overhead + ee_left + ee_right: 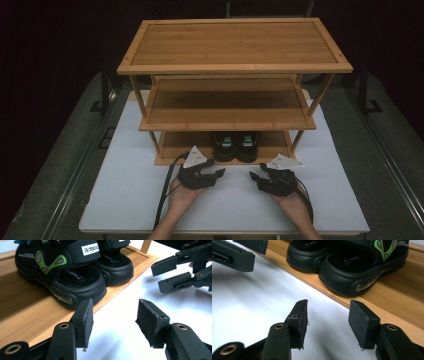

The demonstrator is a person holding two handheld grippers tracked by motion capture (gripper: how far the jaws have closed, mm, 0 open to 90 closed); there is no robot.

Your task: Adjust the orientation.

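Note:
A pair of black sandals with green markings [236,145] stands side by side on the bottom shelf [172,150] of a three-tier bamboo rack, toes toward me. My left gripper [219,174] rests on the white mat just in front of the shelf, open, nothing between its pads [113,320]. The nearer sandal [62,277] lies just beyond its left jaw. My right gripper [255,176] faces it from the right, also open and empty [327,320]. The sandals [359,270] sit just past its jaws on the shelf edge.
The rack's middle shelf [227,105] and top shelf [235,42] are bare wood. A white mat [125,195] covers the table under the rack and hands. Each gripper view shows the other gripper's jaws [172,273] [237,255] close by. Dark surroundings lie beyond the table.

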